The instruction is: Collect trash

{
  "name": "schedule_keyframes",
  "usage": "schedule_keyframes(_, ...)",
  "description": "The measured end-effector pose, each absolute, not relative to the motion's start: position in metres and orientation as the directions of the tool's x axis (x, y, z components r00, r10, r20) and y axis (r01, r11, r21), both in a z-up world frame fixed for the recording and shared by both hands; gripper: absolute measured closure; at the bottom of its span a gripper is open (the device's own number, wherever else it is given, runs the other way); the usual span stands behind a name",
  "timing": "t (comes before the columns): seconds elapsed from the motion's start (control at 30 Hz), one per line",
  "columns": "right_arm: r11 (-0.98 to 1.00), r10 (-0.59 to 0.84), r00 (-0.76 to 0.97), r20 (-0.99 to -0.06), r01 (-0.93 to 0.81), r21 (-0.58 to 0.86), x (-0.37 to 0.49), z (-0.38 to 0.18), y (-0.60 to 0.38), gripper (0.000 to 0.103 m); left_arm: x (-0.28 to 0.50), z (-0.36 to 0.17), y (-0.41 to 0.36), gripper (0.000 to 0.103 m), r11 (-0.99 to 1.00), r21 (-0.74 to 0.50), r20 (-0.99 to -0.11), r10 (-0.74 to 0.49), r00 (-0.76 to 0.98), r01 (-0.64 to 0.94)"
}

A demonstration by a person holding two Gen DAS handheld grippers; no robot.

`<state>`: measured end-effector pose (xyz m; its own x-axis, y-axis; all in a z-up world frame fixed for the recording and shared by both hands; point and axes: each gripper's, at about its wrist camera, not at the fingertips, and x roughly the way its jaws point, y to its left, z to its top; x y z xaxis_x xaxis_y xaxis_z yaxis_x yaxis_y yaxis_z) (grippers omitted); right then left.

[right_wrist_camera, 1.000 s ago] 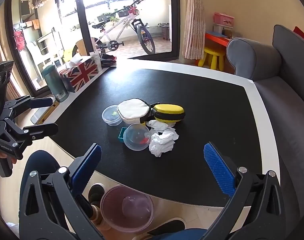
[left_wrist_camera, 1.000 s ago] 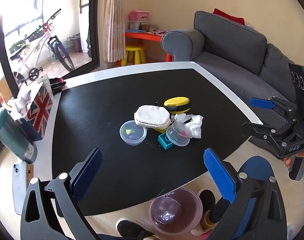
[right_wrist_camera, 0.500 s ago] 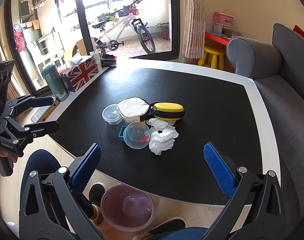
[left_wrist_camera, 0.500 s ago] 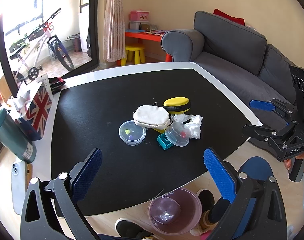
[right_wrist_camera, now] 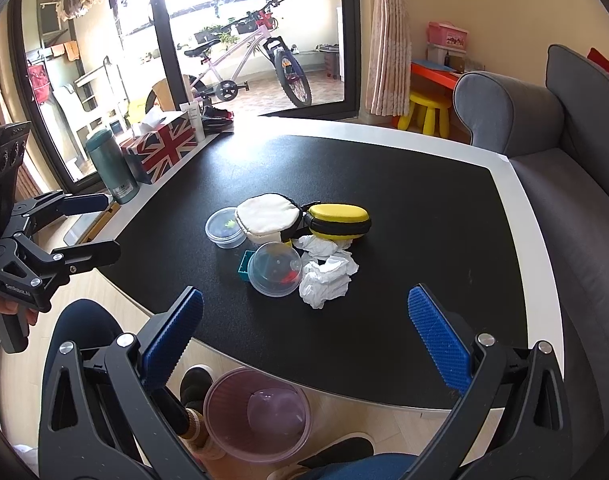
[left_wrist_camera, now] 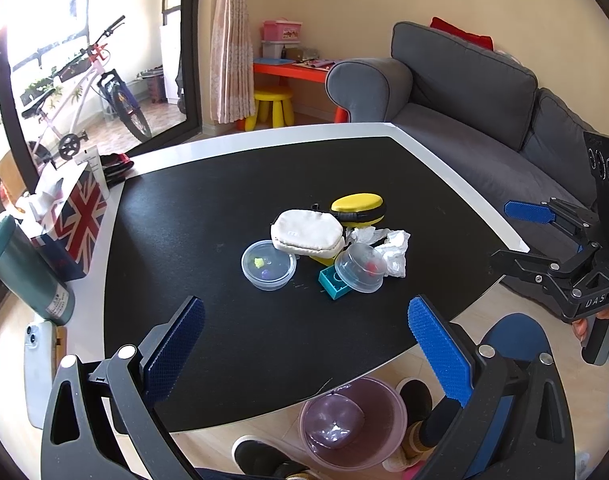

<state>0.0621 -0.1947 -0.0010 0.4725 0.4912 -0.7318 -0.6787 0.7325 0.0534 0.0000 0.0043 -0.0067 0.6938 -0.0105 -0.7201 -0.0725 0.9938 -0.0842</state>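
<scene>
1. While both tools hang above the near edge of the tabletop (right_wrist_camera: 404, 184), the right gripper (right_wrist_camera: 304, 336) has its fingers spread wide and bare, and the left gripper (left_wrist_camera: 304, 340) is equally splayed, holding nothing.
2. The crumpled tissue (right_wrist_camera: 324, 276) lies near the tabletop's middle, touching a tilted clear tub (right_wrist_camera: 274, 268) and just beside a yellow case (right_wrist_camera: 338, 220); a white pouch (left_wrist_camera: 306, 230) and a second tub (left_wrist_camera: 268, 264) sit alongside.
3. A pink bin (right_wrist_camera: 258, 412) waits on the floor below the near edge.
4. Judging by this, collecting has not begun: the next move calls for one gripper reaching forward, straddling the tissue and pinching it without dragging the tub.
</scene>
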Motion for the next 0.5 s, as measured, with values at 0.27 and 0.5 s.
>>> schedule_keyframes(0.27, 0.733, 0.49, 0.473, -0.732, -0.678, 0.054, 0.0623, -0.0013, -0.1948, 0.003, 0.001, -0.007, 0.0045, 0.006, 0.994, -0.086, -0.722, -0.012, 0.692, -0.072)
schedule_keyframes(0.5, 0.732, 0.492, 0.47, -0.733, -0.678, 0.056, 0.0624, -0.0015, -0.1948, 0.003, 0.001, -0.006, 0.0034, 0.006, 0.993, -0.088, -0.722, -0.014, 0.692, -0.072)
